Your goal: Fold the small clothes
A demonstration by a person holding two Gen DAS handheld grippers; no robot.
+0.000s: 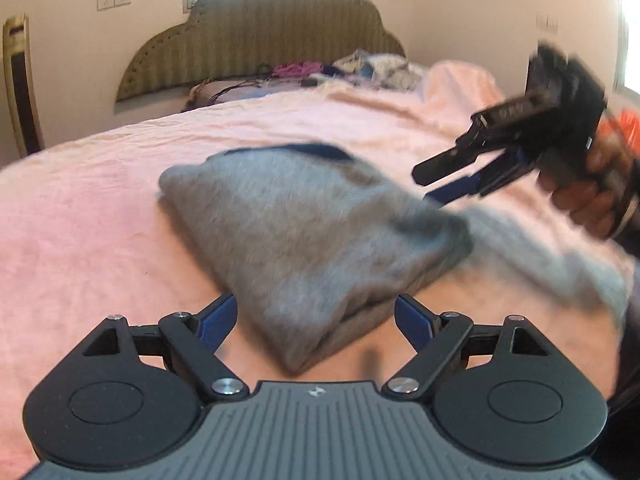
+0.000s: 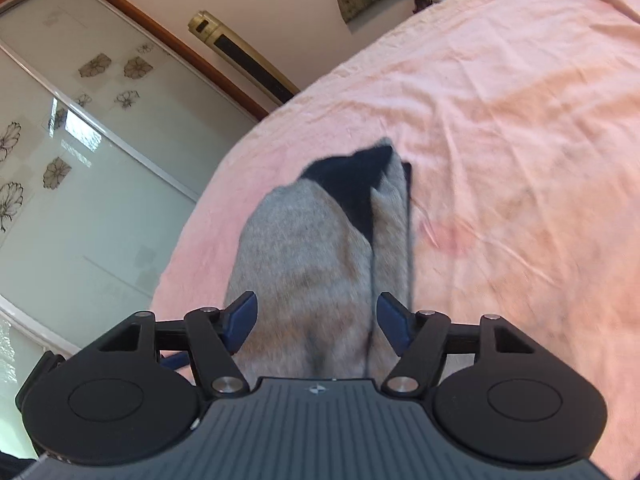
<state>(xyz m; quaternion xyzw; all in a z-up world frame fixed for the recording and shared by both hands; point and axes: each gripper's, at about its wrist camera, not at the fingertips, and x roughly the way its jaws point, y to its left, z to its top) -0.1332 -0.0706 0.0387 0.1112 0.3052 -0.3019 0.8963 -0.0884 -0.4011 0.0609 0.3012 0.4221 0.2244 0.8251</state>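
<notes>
Pink bed sheet (image 1: pixel 100 208) carries our folded grey garment (image 1: pixel 304 232); both left gripper (image 1: pixel 316 322) and right gripper (image 2: pixel 316 320) fingers spread; no readable writing.

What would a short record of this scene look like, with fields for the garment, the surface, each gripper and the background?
garment: grey garment with a dark trim, folded, lying flat
surface: pink bed cover
left gripper: open, at the near edge of the garment, holding nothing
right gripper: open, above the garment's right side, blurred
background: headboard, pile of clothes near it
</notes>
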